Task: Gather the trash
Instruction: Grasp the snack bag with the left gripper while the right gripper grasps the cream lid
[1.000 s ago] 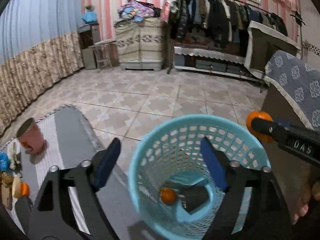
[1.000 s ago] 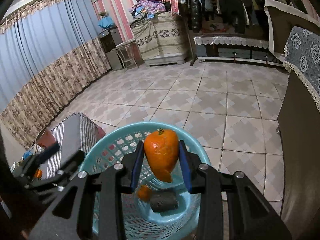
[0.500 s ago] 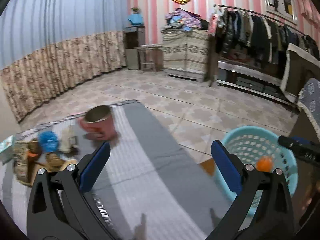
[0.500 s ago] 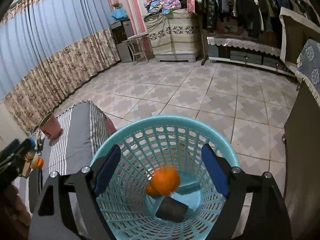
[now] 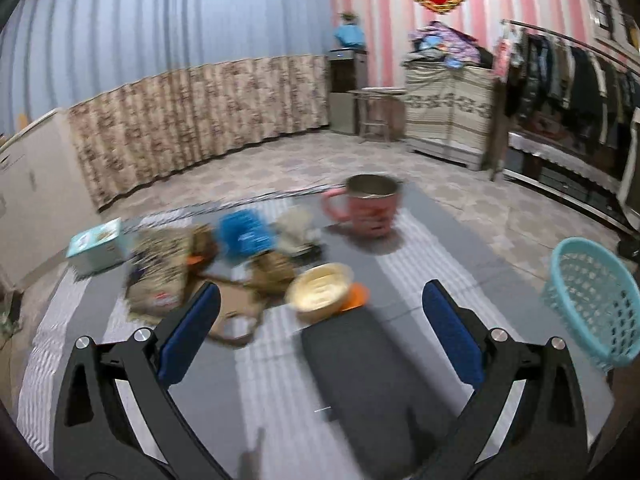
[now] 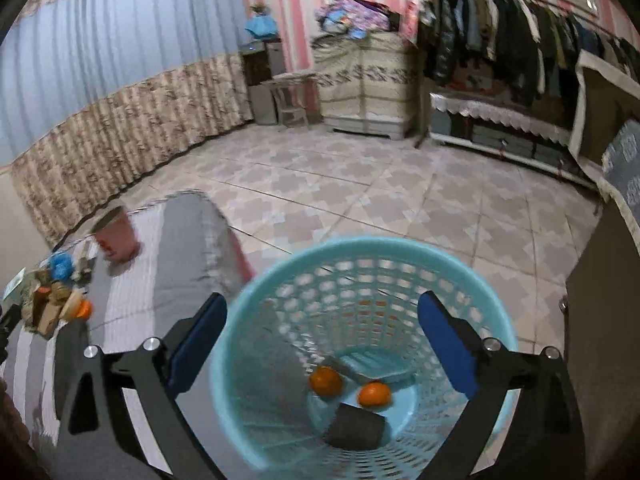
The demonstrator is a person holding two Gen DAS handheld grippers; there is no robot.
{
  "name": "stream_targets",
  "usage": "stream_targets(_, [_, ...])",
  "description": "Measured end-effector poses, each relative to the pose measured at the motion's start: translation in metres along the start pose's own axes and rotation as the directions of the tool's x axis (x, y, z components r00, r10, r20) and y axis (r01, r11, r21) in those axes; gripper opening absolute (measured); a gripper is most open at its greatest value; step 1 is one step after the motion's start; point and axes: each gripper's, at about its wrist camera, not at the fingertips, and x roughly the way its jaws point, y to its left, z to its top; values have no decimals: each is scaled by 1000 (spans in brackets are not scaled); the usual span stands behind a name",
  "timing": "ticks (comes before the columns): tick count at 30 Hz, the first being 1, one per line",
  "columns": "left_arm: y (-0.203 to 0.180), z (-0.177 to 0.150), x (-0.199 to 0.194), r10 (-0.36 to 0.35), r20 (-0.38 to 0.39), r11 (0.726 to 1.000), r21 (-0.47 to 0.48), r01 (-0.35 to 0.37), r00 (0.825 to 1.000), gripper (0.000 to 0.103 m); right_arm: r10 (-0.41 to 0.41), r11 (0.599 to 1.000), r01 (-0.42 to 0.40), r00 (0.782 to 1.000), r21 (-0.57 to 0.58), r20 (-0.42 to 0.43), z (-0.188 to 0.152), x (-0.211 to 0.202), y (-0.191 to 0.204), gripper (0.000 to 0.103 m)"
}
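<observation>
Left tongs (image 5: 318, 330): apart, empty, above the striped worktop (image 5: 420, 240).
Right tongs (image 6: 322, 340): apart, empty, over the blue basket (image 6: 280, 272).
Done: two orange pieces (image 6: 326, 381) and a dark block (image 6: 356, 426) lie on the basket bottom.
Left: a pile of trash (image 5: 224, 264) near the pink mug (image 5: 370, 208); it is blurred, perhaps wrappers and peel.
Room: worktop near the tongs is free; the basket stands just past its right edge.

Left view faces the table (image 5: 400, 360) — right looks down into basket (image 6: 280, 272).
</observation>
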Motion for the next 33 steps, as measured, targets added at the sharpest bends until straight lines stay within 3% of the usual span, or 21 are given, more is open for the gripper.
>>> stream_targets(6, [69,-16,4,89,-31,995,-43,-90,996,98,124,989,-120,992,-85,34,-7,-17,78,94])
stream_targets(12, [127,-18,26,142,-95,983,-102,-151,985,98,185,950,-187,982,-249,-29,-31,-11,166,94])
stream_targets(16, [158,-14,57,140,-165,979,-127,-162,976,98,222,937,-233,973,-261,-71,-40,-3,196,94])
stream_targets(23, [154,2,105,93,-227,989,-91,-117,969,98,190,929,-217,975,-300,-118,-39,19,222,94])
stream_targets(27, [145,-1,134,134,-284,987,-49,-154,950,97,185,936,-219,972,-276,-142,-36,30,228,94])
stream_targets(28, [146,-3,139,135,-301,987,-44,-155,944,95,183,937,-217,972,-274,-147,-35,33,231,94])
stream_targets(30, [150,-7,141,144,-310,986,-31,-161,940,79,179,936,-216,972,-278,-152,-33,38,236,94])
stream_targets(31, [153,-8,140,137,-316,987,-36,-156,939,66,180,935,-217,972,-280,-154,-33,39,238,94])
stream_targets(33, [167,-11,135,82,-318,989,-90,-116,945,53,181,932,-223,970,-287,-164,-31,45,247,94])
